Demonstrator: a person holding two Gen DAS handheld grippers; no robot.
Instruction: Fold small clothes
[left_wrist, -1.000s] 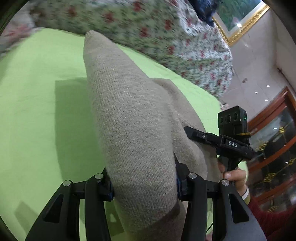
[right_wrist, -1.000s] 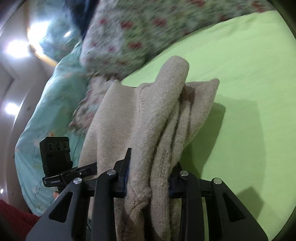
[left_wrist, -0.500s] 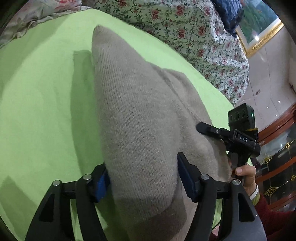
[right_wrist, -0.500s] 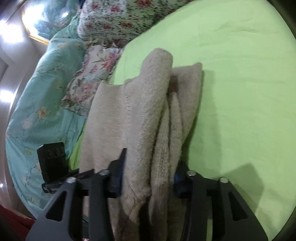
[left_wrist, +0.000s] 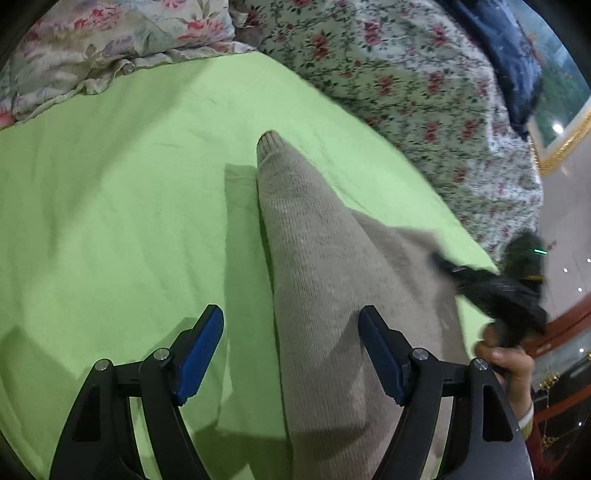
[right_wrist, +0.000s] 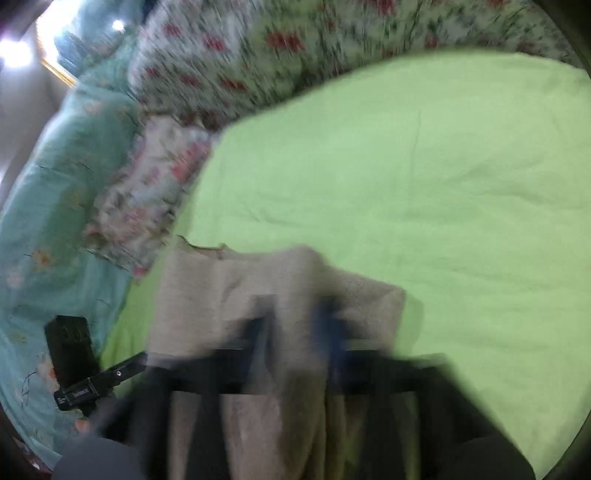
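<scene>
A beige knit garment (left_wrist: 325, 277) lies folded lengthwise on the green sheet (left_wrist: 129, 221), its narrow end pointing away. My left gripper (left_wrist: 290, 312) hovers over its near part. The jaws are opening, and the knit lies between the blue pads (left_wrist: 201, 347) without touching them. In the right wrist view the garment (right_wrist: 221, 295) lies in the lower middle. My right gripper (right_wrist: 297, 325) is smeared by blur and its jaws are closing. Beige knit shows in the narrow gap, and I cannot tell whether the pads press it. A hand (left_wrist: 506, 362) holds the right gripper (left_wrist: 443, 260) at the garment's right edge.
A floral quilt (left_wrist: 406, 92) and a floral pillow (left_wrist: 92, 48) border the far side of the sheet. A teal cover (right_wrist: 48, 221) lies on the left in the right wrist view. A dark blue cloth (left_wrist: 509, 55) and a wooden cabinet (left_wrist: 565, 332) are at the right.
The left jaws let go of the knit fold and spread wide. The garment dropped flat onto the sheet. The right jaws opened off the bunched knit, then narrowed, and both grippers drew back.
</scene>
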